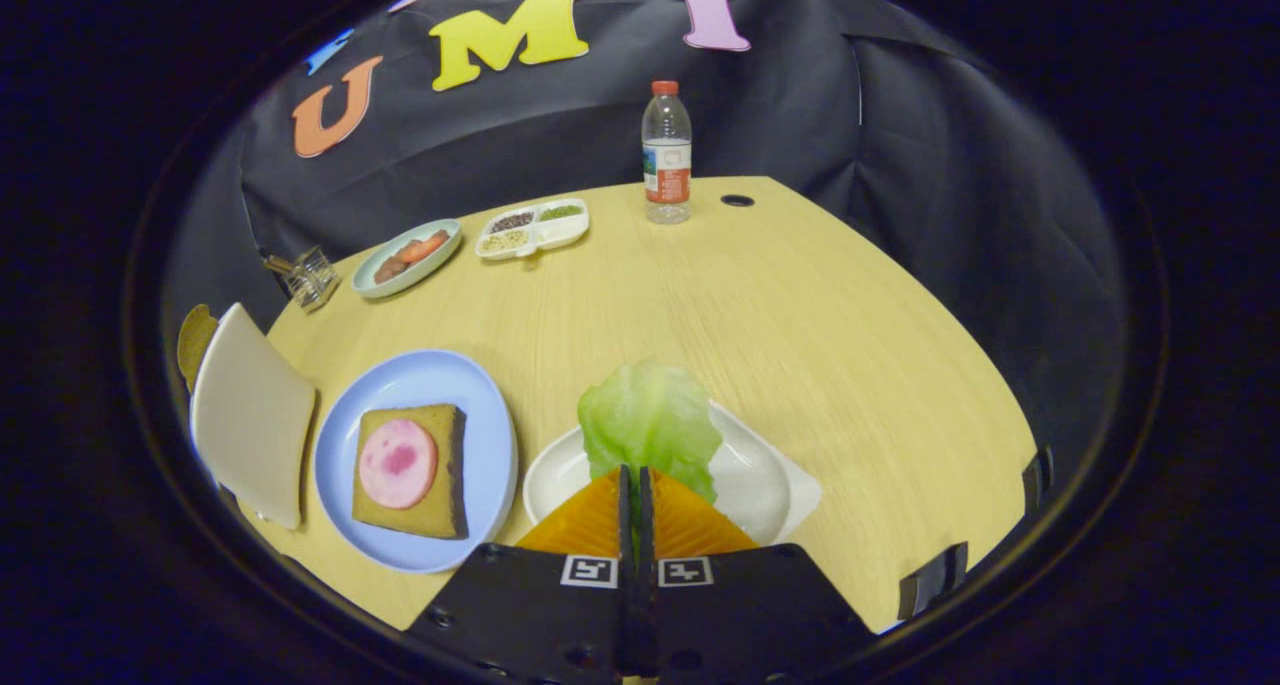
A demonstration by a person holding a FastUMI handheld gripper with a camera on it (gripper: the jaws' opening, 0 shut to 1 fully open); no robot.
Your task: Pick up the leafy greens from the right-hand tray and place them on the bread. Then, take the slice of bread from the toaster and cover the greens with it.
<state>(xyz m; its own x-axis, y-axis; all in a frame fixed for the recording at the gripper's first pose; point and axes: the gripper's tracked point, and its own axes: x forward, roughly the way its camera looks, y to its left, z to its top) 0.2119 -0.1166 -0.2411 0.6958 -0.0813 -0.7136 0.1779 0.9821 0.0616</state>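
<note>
The gripper point(636, 475) is sitting with its two fingers point(590, 520) drawn together, almost touching, and pinching the lower edge of the pale green, crinkled lettuce leaf point(648, 420), which is standing up just ahead of the fingertips. The leaf is hanging over the white, rounded-corner plastic tray point(770, 480), which is lying on the light wooden counter point(800, 315) directly beneath and beyond the fingers; whether the leaf is touching the tray or lifted clear cannot be told. At about nine o'clock from the fingers, just beside the tray, a round light blue plate point(480, 395) is carrying a square slice of brown bread point(440, 510) topped with a round pink slice of ham point(398, 463). Farther out toward nine o'clock, close to the blue plate, a white, flat-sided toaster point(250, 415) is standing at the counter's edge, with a brown piece of bread point(195, 340) peeking out at its far side. Toward eleven o'clock, well apart from the fingers, a small clear glass container point(310, 277) is standing beside a pale green oval dish point(405, 258) holding reddish and brown food pieces. Next to that dish, a white divided tray point(533, 229) is holding small portions of seeds or grains. At about twelve o'clock, near the far edge of the counter, a clear plastic water bottle with a red cap and red label point(666, 155) is standing upright, with a small dark hole point(737, 201) in the counter just beside it.
</note>
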